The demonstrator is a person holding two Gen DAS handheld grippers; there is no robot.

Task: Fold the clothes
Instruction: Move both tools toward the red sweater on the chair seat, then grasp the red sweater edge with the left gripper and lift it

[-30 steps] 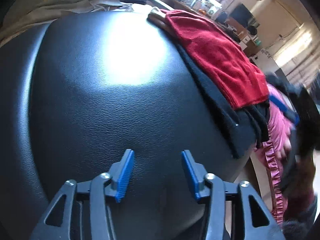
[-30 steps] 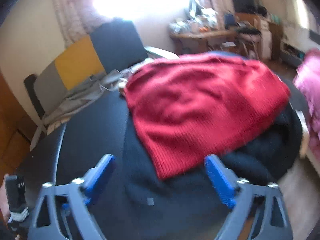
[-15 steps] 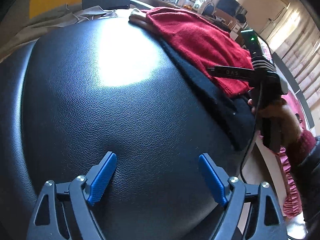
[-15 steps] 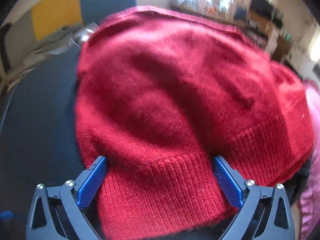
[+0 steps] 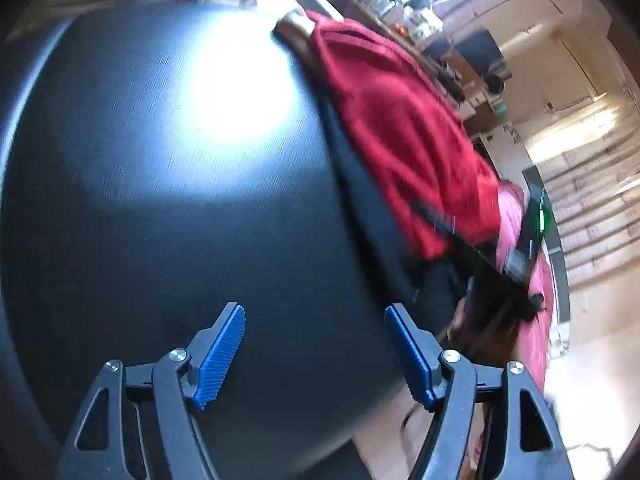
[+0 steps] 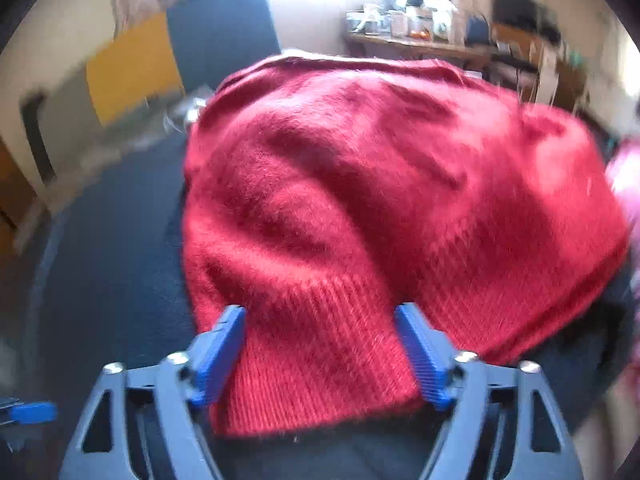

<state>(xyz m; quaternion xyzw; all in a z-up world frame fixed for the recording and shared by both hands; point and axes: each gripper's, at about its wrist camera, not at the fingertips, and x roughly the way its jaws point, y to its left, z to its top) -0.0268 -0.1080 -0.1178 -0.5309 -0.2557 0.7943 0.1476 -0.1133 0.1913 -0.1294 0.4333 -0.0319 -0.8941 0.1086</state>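
On the black table, we centre the closing right gripper over the red sweater hem; left gripper spread, empty.

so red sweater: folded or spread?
Folded, it seems: the red sweater lies as a compact block on dark garments, ribbed hem between the closing right gripper's pads.

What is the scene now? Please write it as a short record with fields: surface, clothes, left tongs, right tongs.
surface: black leather-like top, bare under the left tongs
clothes: red knit sweater lying on a black garment; pink cloth beyond the edge
left tongs: open, nothing between them
right tongs: closing around the sweater's ribbed hem, pads not yet pressing
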